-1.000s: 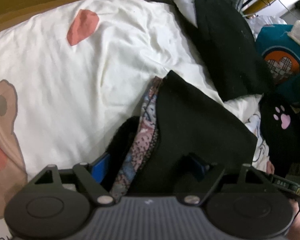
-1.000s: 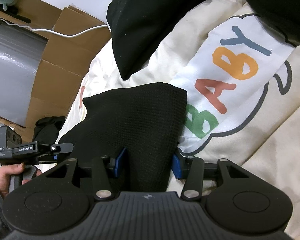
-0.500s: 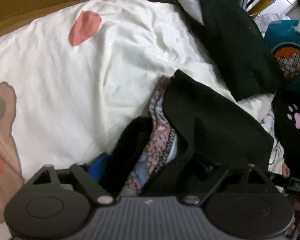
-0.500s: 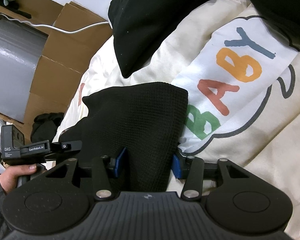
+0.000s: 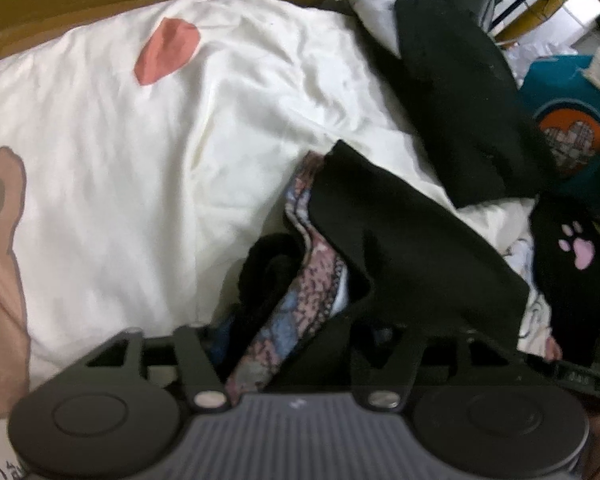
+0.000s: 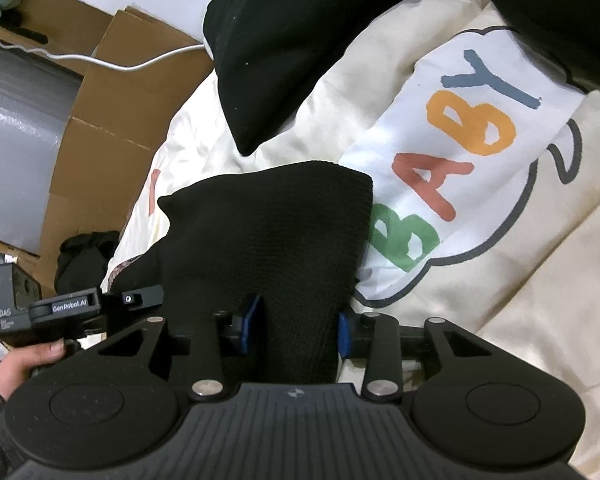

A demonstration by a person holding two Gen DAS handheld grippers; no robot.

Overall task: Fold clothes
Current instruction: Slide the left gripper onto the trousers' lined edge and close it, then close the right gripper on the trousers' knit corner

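Note:
A black knit garment (image 5: pixel 412 248) with a patterned pink-and-blue lining (image 5: pixel 312 280) lies folded on the cream bedsheet (image 5: pixel 140 160). Its near edge is bunched thickly between the fingers of my left gripper (image 5: pixel 300 336), and the cloth hides the pads. In the right wrist view the same garment (image 6: pixel 268 232) runs between the blue pads (image 6: pixel 252 320) of my right gripper (image 6: pixel 298 324). Those jaws are closing, and both pads touch the knit. A hand holds the left gripper (image 6: pixel 80 304) at the garment's far left side.
Another black piece of clothing (image 6: pixel 280 40) lies further up the bed beside a "BABY" print (image 6: pixel 460 140). Cardboard (image 6: pixel 112 120) stands along the bed's left side. At the right of the left wrist view are a teal item (image 5: pixel 568 120) and a black item with a pink paw (image 5: pixel 572 248).
The left jaws narrowed and the garment's near edge bunched up between them, showing more lining. The right pads drew closer together on the knit. Neither hand shifted much.

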